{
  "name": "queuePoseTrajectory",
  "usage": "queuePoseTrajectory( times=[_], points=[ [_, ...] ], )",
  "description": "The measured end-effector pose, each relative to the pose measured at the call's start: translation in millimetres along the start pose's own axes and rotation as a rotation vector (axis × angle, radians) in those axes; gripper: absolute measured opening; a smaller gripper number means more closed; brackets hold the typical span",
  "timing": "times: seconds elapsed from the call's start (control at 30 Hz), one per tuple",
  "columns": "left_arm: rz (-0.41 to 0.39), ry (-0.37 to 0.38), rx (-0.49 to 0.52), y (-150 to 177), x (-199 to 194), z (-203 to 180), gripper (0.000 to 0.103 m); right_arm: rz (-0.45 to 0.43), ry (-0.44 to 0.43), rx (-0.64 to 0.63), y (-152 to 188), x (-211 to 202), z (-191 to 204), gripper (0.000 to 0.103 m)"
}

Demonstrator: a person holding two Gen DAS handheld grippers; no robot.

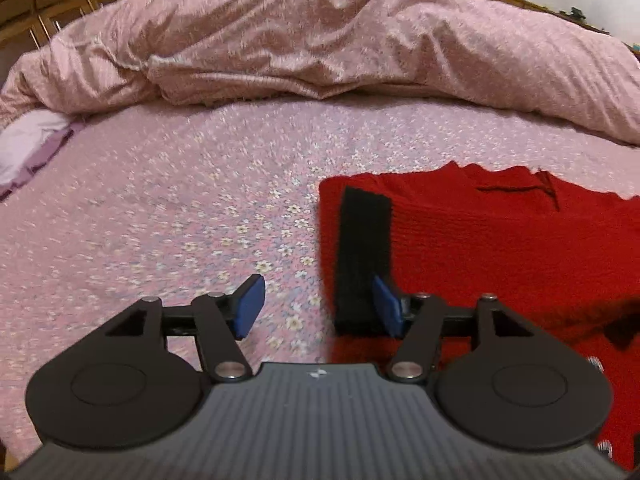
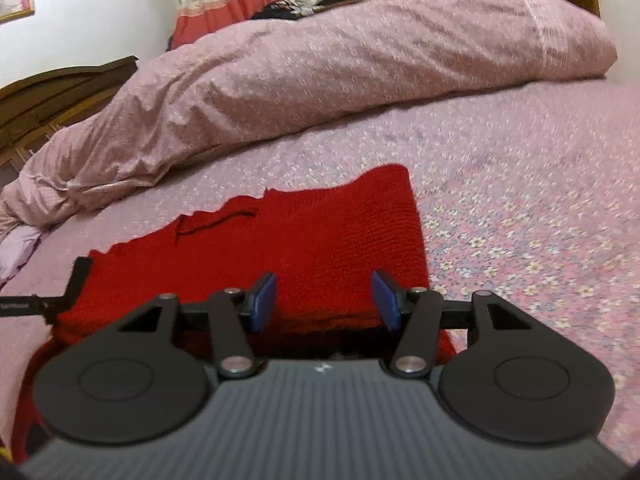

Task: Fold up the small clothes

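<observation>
- Red knit garment point(image 1: 500, 248) lies flat on the bed point(image 1: 180, 208), partly folded; its black strip point(image 1: 362, 256) sits beside the left gripper point(image 1: 318, 306) jaws, which are apart and empty.
- Right gripper point(image 2: 324, 300) jaws stand apart over the garment's near edge, nothing clamped.
- Next likely: pinch an edge and fold across.

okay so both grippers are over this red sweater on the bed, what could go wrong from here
1. The left gripper is open over the sweater's left edge, with a black strip beside one pad; closing might pinch only the strip or the floral bedsheet.
2. The right gripper is open above the sweater with nothing held, so lifting one side alone could skew the fold.
3. The heaped quilt lies just beyond; folding away from you might snag it.
</observation>
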State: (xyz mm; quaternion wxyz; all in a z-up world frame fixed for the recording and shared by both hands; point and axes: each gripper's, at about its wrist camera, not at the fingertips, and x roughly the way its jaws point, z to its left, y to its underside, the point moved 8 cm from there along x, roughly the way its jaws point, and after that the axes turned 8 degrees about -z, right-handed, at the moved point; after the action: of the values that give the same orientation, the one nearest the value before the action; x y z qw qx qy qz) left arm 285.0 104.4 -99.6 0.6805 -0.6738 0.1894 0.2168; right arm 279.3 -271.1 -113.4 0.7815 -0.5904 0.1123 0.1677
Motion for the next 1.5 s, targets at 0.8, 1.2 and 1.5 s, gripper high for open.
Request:
queuePoseTrajectory(
  times=[0.8,1.2,1.5],
  points=[
    [0.112,0.056,-0.065,99,-130,9,0.068,0.094,0.077,0.003,57,-137,-47,0.057],
    [0.170,0.047,-0.033,118,-112,7,0.068,0.184,0.099,-0.003,88,-135,-52,0.058],
    [0.178,0.149,-0.110,122,-110,8,0.064,0.191,0.050,0.045,90,-132,-46,0.059]
  ],
)
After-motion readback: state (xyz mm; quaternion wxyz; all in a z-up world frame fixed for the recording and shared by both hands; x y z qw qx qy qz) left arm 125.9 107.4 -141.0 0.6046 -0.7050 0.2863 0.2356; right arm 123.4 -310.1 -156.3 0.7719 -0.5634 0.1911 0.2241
